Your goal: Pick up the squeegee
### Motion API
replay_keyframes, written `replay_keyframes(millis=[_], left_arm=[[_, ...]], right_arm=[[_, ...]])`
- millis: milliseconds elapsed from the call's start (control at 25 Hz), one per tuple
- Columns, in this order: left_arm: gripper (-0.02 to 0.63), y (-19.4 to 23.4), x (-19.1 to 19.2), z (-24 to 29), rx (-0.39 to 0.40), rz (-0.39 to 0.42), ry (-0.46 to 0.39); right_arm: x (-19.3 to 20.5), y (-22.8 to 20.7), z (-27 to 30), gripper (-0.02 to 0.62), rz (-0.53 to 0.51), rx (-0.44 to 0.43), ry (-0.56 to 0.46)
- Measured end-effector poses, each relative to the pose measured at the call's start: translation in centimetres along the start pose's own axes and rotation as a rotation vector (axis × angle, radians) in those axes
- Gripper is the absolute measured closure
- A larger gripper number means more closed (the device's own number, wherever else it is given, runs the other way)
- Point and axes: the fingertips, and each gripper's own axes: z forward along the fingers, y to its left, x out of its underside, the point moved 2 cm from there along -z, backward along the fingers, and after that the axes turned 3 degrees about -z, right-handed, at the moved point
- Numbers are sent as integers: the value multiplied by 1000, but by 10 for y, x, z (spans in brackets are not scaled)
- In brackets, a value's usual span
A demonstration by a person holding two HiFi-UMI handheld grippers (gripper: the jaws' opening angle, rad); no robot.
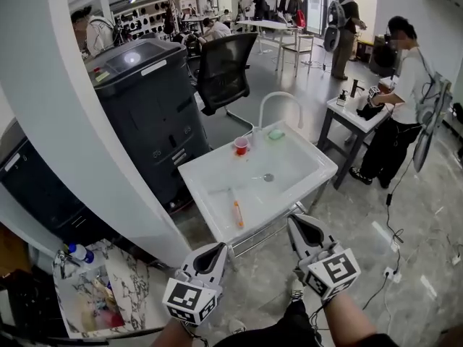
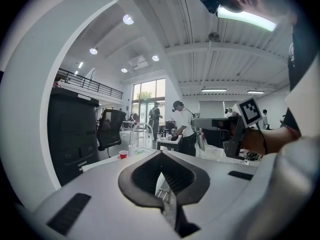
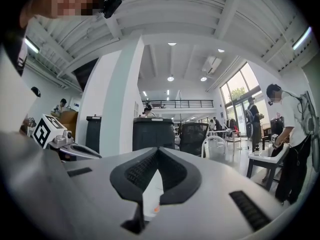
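The squeegee lies in the white sink basin, its orange handle pointing toward me. Both grippers hang below the basin's near edge, apart from it. My left gripper is shut with nothing in it and points at the basin's near left corner. My right gripper also looks shut and empty, at the near right edge. In the left gripper view the closed jaws face the basin, with the right gripper at the side. The right gripper view shows its jaws closed, white basin and an orange speck below them.
A red cup, a green sponge and a curved faucet stand at the basin's far side. A black copier and a white column are at the left. A person works at a small table on the right.
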Motion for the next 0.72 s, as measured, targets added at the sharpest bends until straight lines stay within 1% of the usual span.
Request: replay_keyframes(millis=[280, 480, 720], left_arm=[[589, 4, -12, 74, -110, -26, -4], [589, 1, -21, 130, -172, -47, -5], [589, -5, -35, 185, -262, -52, -16]], right_arm=[[13, -74, 45, 578, -26, -113, 50], [9, -129, 75, 578, -33, -186, 43], [9, -191, 103, 578, -28, -261, 35]])
